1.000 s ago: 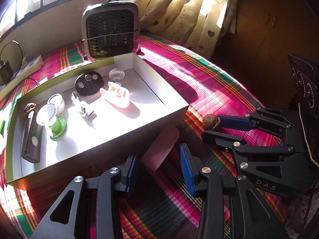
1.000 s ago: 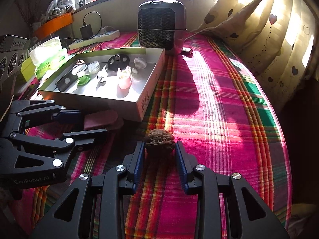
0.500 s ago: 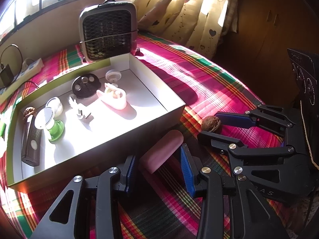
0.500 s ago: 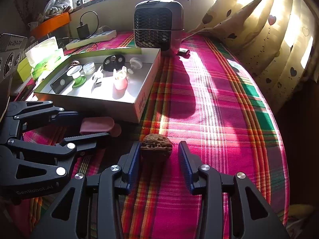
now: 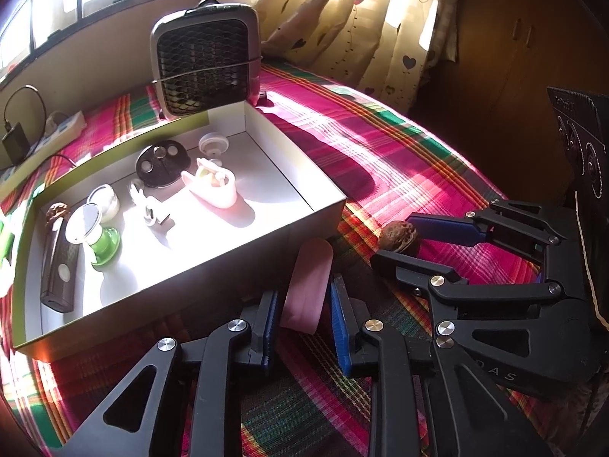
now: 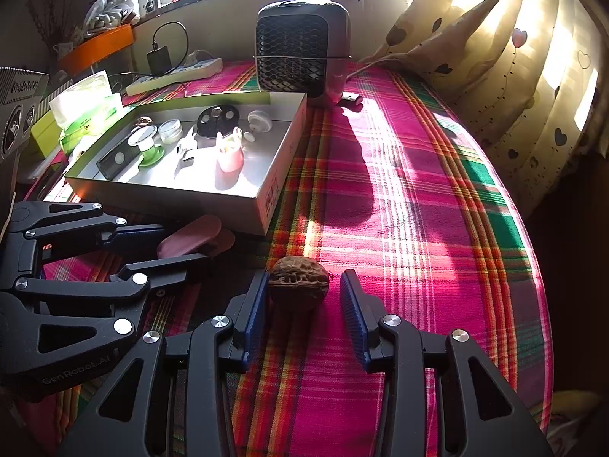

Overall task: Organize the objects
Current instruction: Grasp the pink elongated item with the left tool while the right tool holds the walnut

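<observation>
Pink case (image 5: pixel 307 285): near end hidden between the left gripper's (image 5: pixel 302 327) pads; contact on the right-hand pad cannot be confirmed. In the right wrist view the case (image 6: pixel 190 234) is partly covered by the left gripper's lower finger

Walnut (image 5: pixel 398 237): underside hidden by the right gripper's (image 5: pixel 396 242) near finger

Second walnut (image 5: pixel 57 211) in the box's (image 5: pixel 304 175) far corner: half covered by the black remote (image 5: pixel 57 266)

Printing on the box's end label (image 6: pixel 271 200): too small to read

Curtain (image 6: pixel 533 87): cut off by the frame edge
</observation>
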